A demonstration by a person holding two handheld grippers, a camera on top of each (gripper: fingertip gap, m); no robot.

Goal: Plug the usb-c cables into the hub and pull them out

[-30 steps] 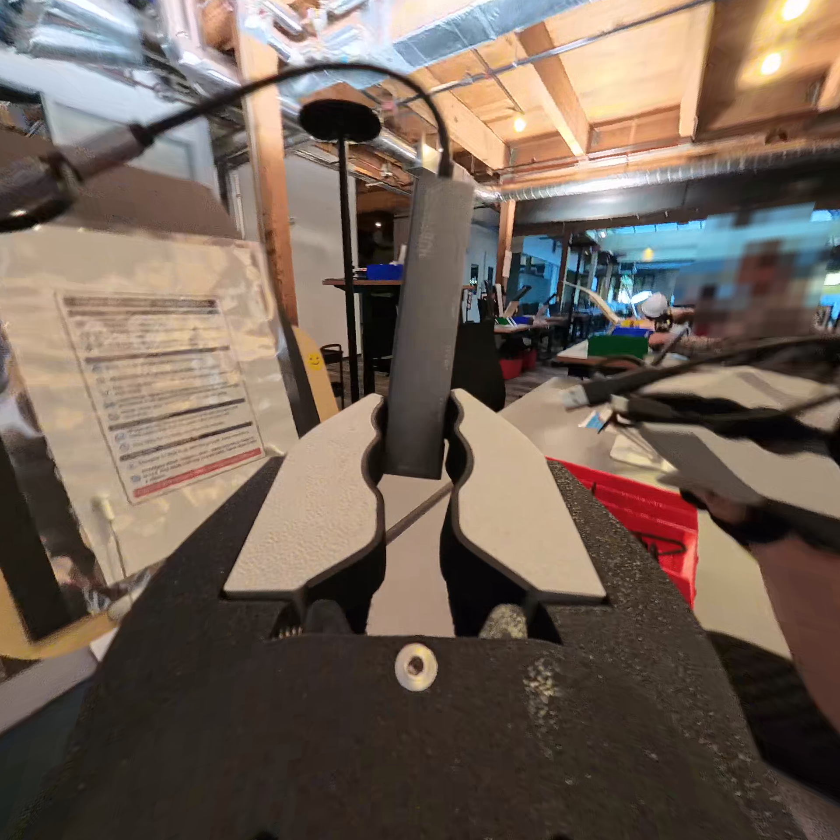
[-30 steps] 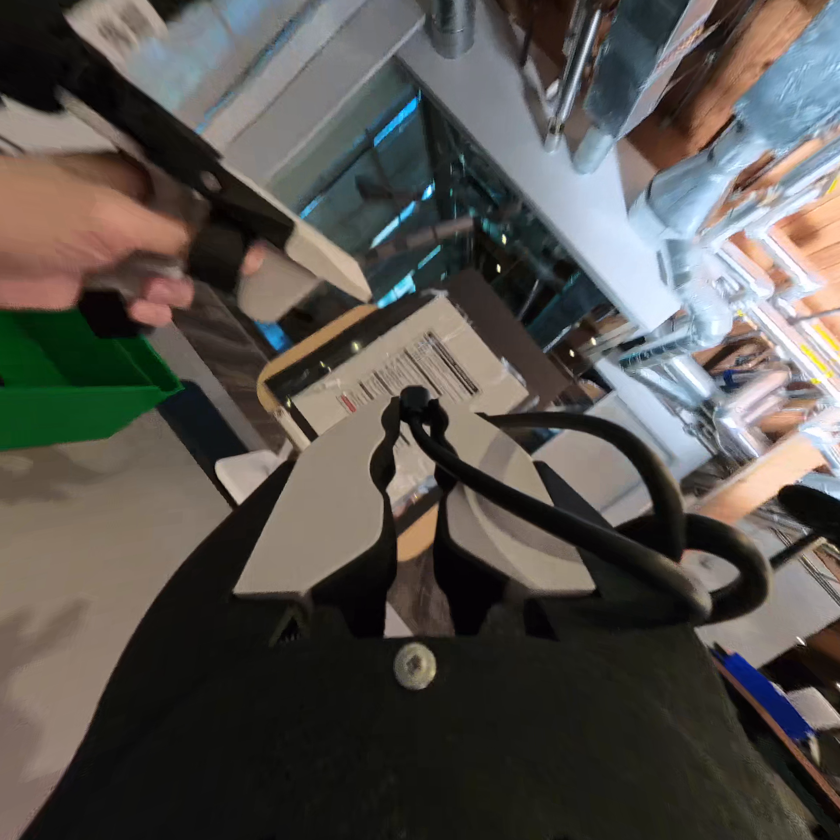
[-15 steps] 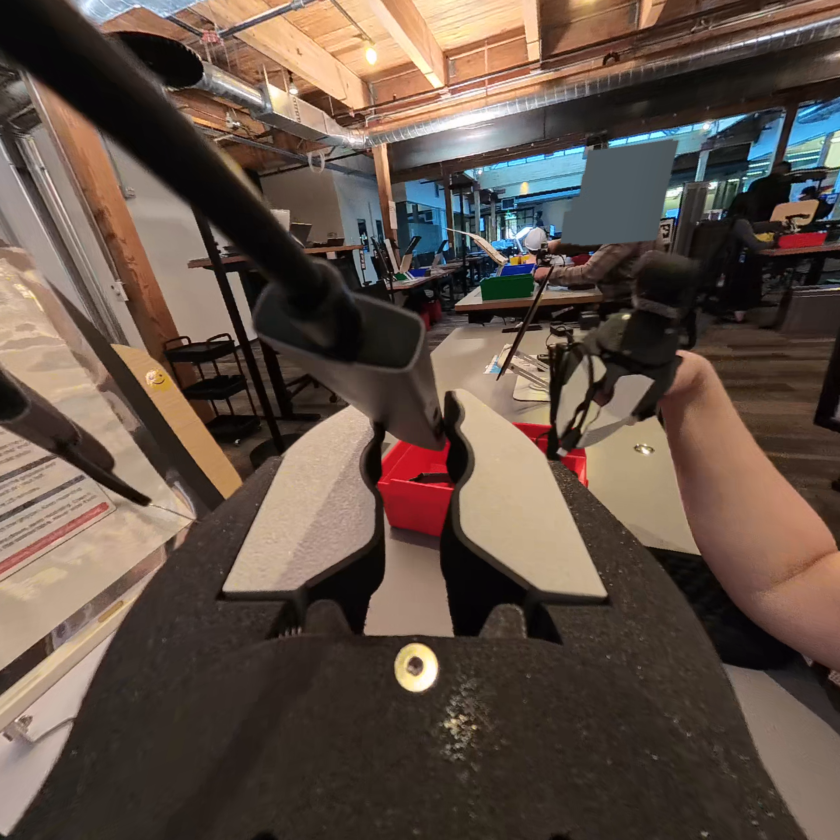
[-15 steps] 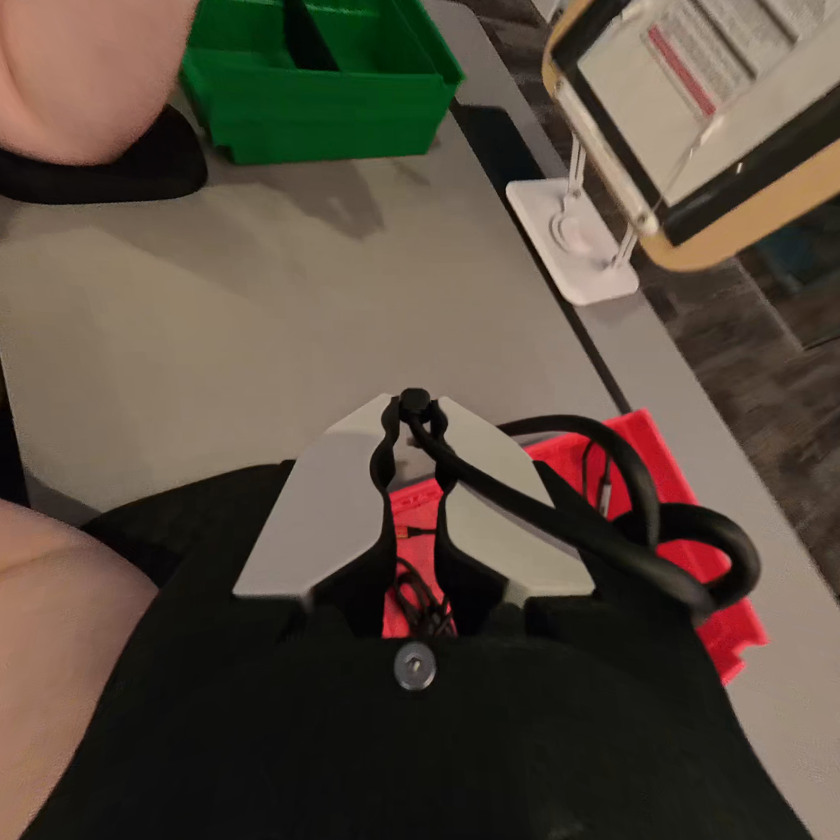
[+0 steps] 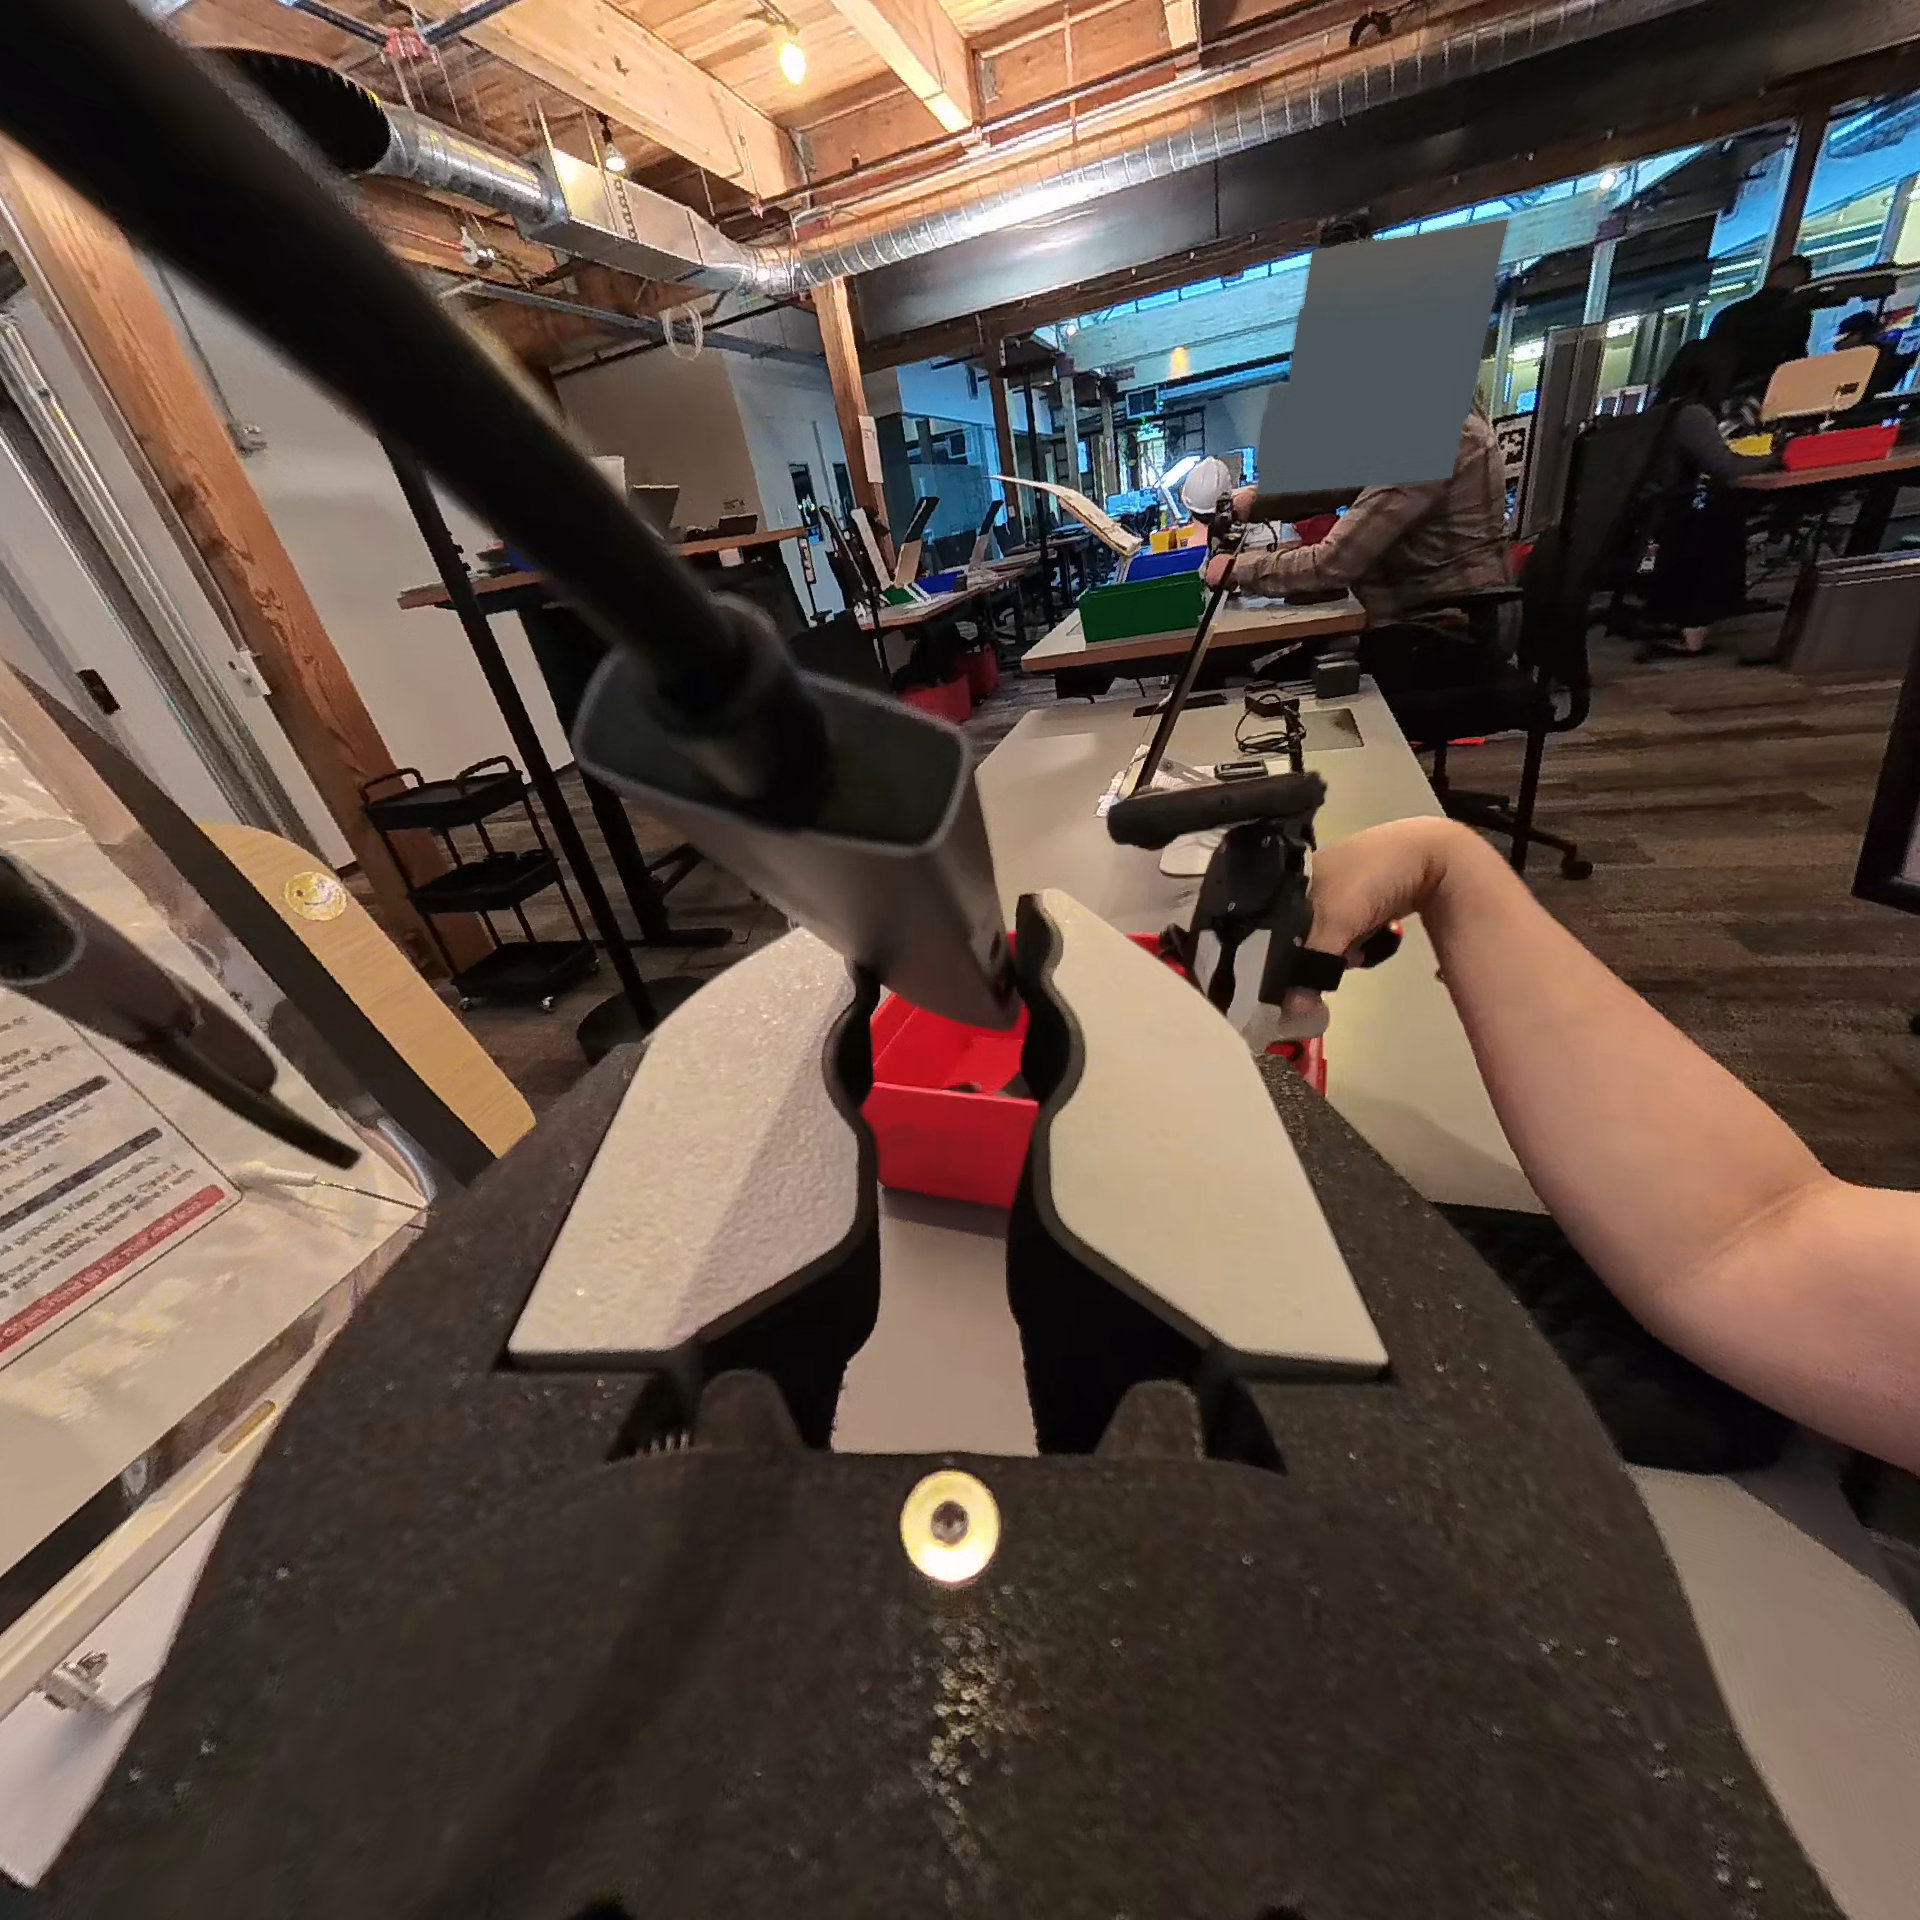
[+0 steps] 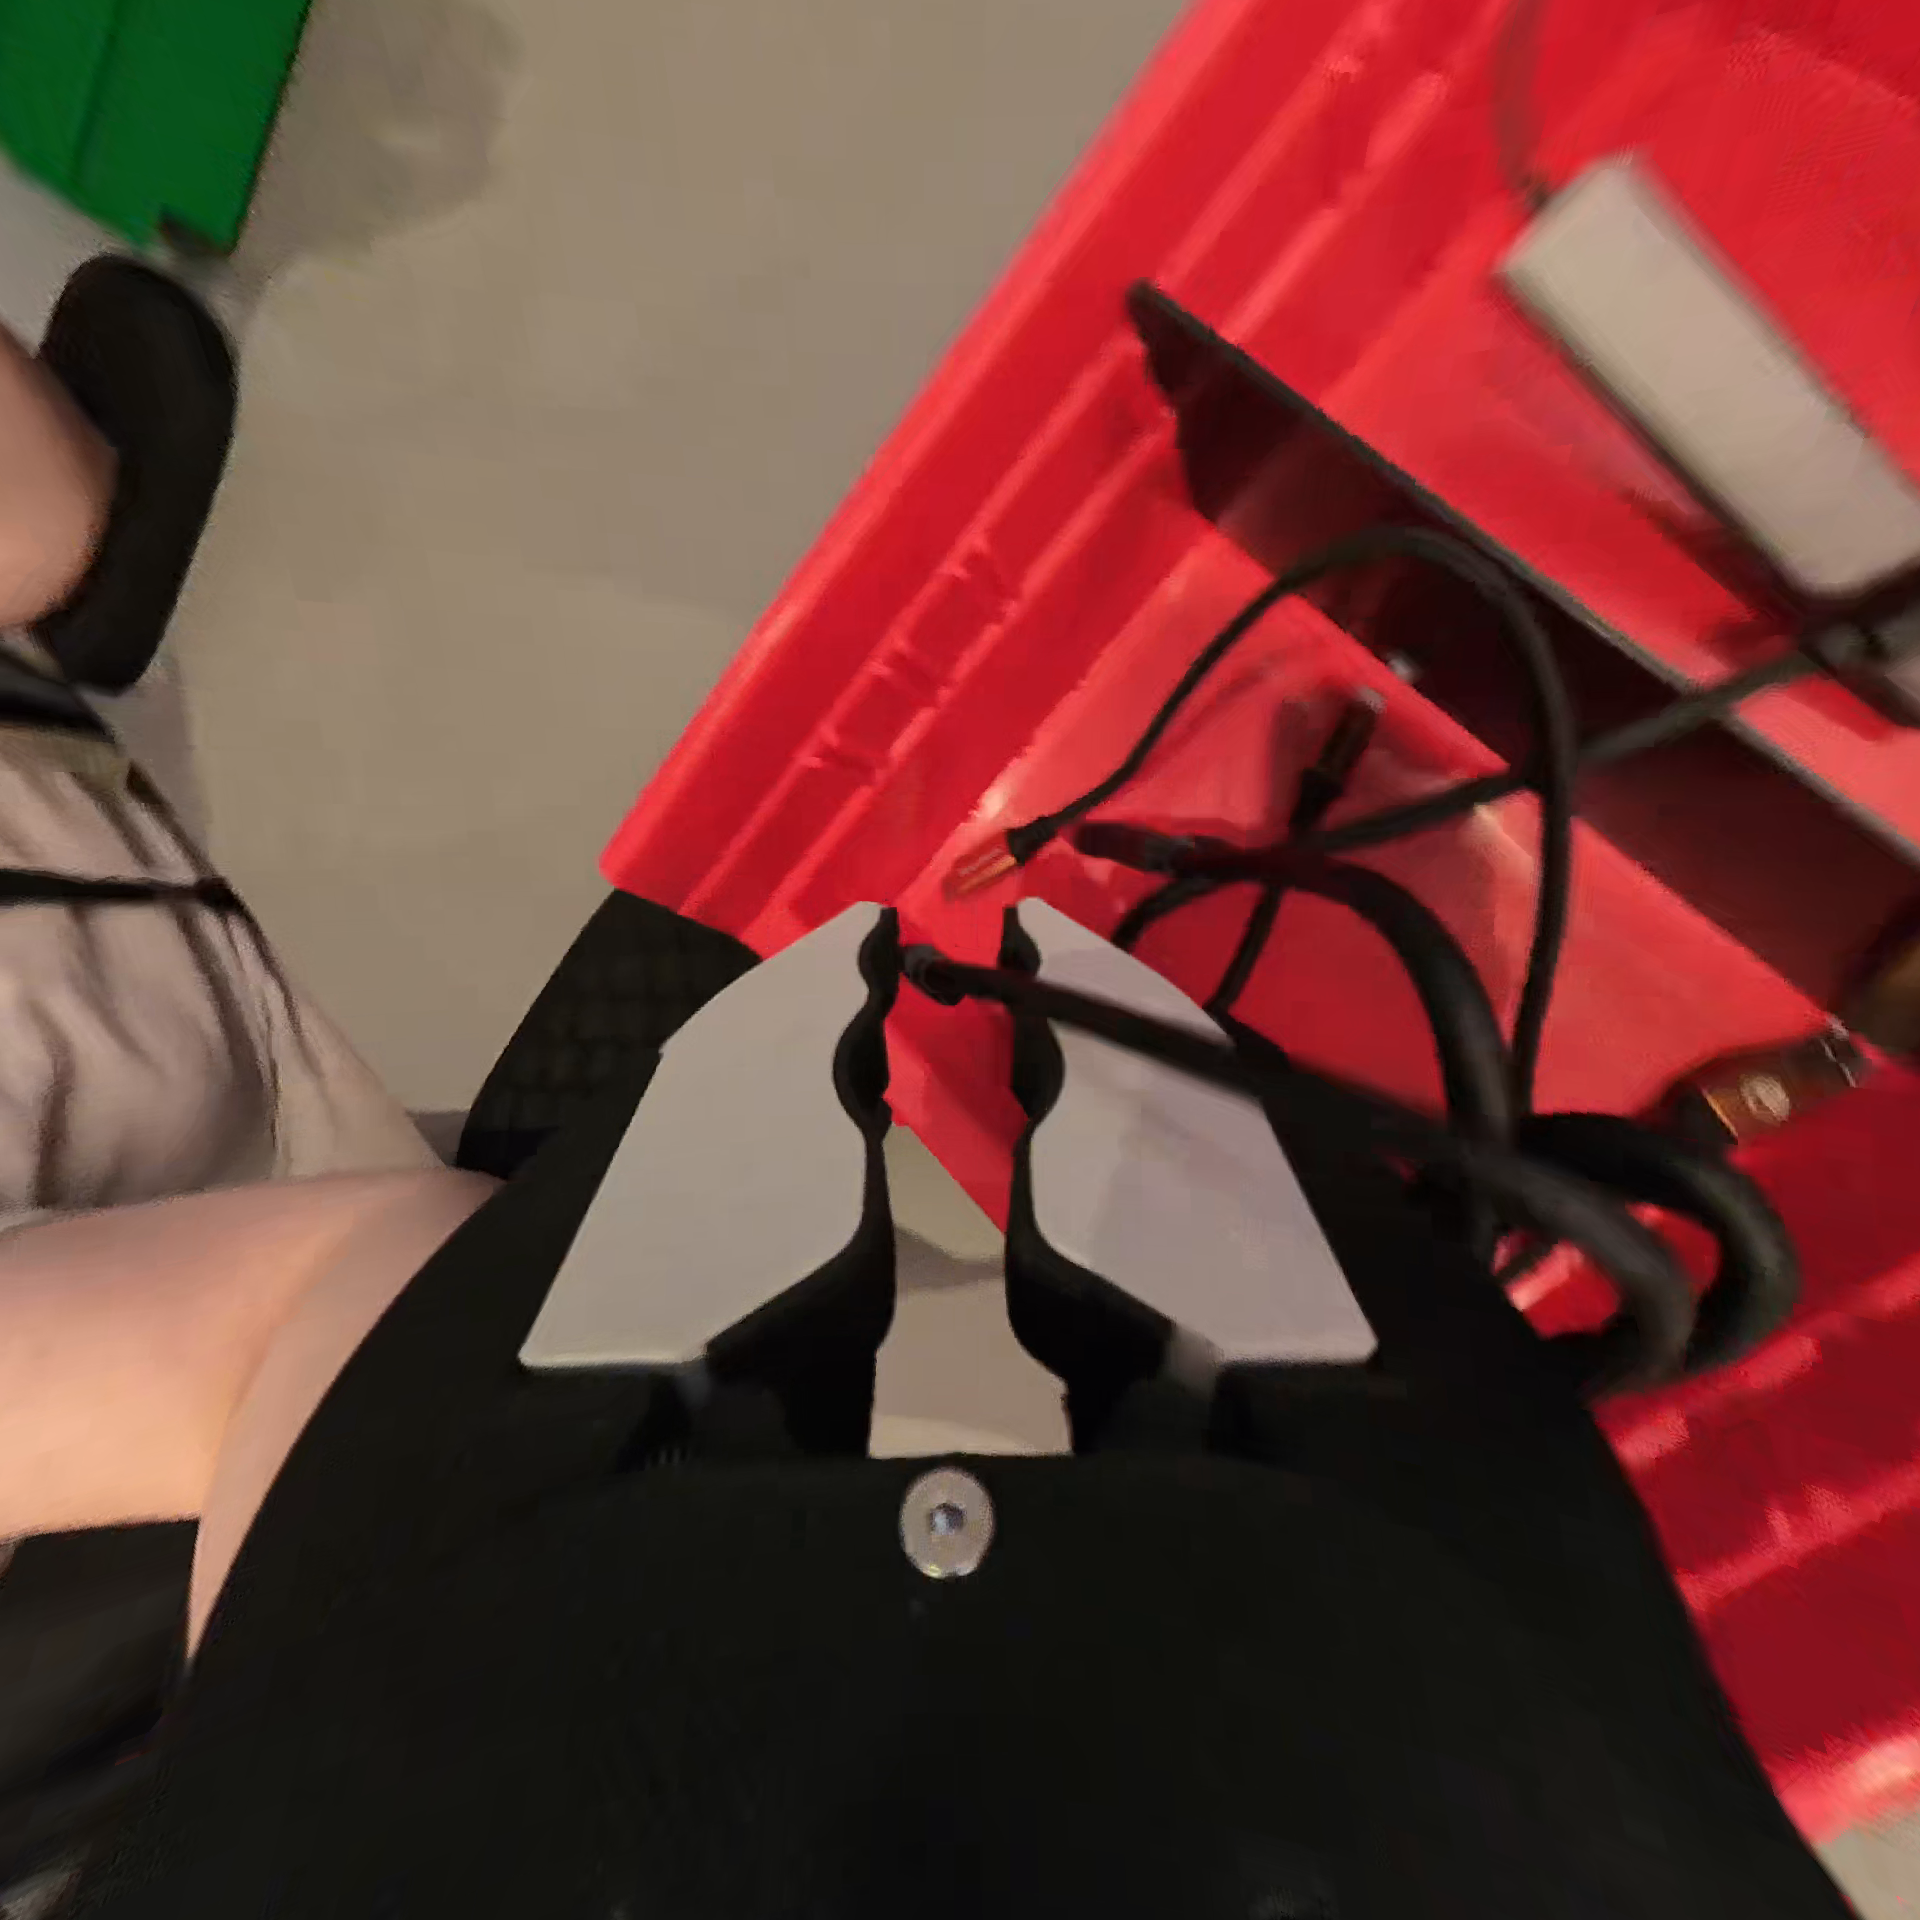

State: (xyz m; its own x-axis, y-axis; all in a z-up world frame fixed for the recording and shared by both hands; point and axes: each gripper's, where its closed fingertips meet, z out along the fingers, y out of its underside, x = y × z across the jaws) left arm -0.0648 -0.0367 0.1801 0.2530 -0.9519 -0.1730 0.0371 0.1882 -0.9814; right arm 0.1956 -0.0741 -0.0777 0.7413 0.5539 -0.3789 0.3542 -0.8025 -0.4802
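In the left wrist view my left gripper (image 5: 935, 966) is shut on the lower end of a grey hub (image 5: 831, 810). The hub leans back toward the camera, and its thick black cable (image 5: 416, 343) runs up to the left. My right gripper (image 5: 1236, 966) hangs over a red bin (image 5: 945, 1122) beyond it. In the right wrist view my right gripper (image 6: 945, 920) points down at the red bin (image 6: 1039, 520), jaws slightly apart. A black cable (image 6: 1143, 1023) ends between the tips against the left finger and coils over the right finger.
The red bin holds loose thin cables (image 6: 1538, 727), a black divider (image 6: 1351, 499) and a grey block (image 6: 1714, 395). A green bin (image 6: 125, 104) stands on the grey table (image 6: 520, 416). A laminated sign (image 5: 104, 1195) stands at my left. A person's forearm (image 5: 1662, 1143) crosses on the right.
The right gripper swung down from facing the room to just over the red bin, and its jaws eased off the cable end. The hub tipped from upright toward the camera.
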